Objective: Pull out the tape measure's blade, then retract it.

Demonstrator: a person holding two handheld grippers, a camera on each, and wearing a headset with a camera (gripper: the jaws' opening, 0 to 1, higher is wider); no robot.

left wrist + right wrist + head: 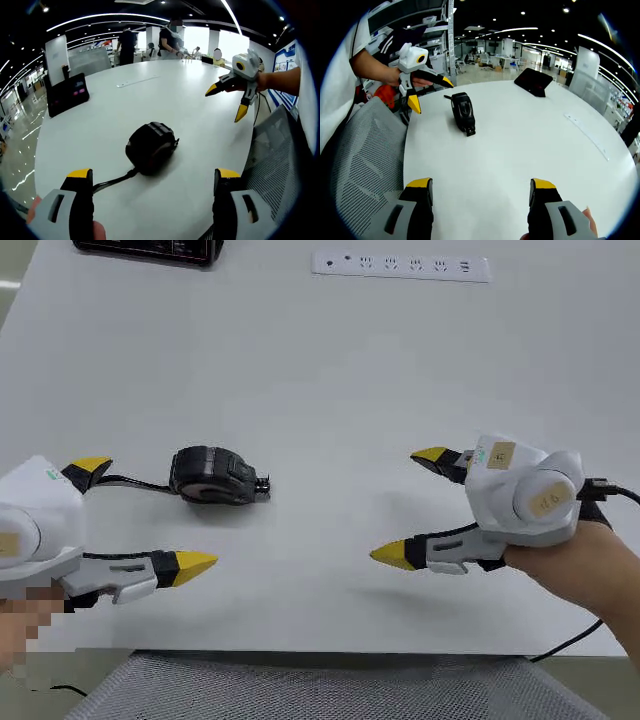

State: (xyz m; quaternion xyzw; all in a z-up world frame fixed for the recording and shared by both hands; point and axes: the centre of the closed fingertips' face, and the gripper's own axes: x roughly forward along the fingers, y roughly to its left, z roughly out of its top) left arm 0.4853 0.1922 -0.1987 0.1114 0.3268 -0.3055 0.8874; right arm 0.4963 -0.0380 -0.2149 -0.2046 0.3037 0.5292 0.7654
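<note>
A black tape measure lies on its side on the white table, its blade tip pointing right and a black strap trailing left. In the left gripper view the tape measure sits just ahead of the jaws. My left gripper stands open at the table's left, its yellow-tipped jaws on either side of the strap's end, touching nothing. My right gripper is open too, well to the right of the tape measure, with nothing between its jaws. The left gripper and the right gripper each appear in the other's view.
A white power strip lies at the table's far edge, and a dark tablet-like device at the far left. A grey mesh chair back stands below the near edge. Several people stand in the background of the left gripper view.
</note>
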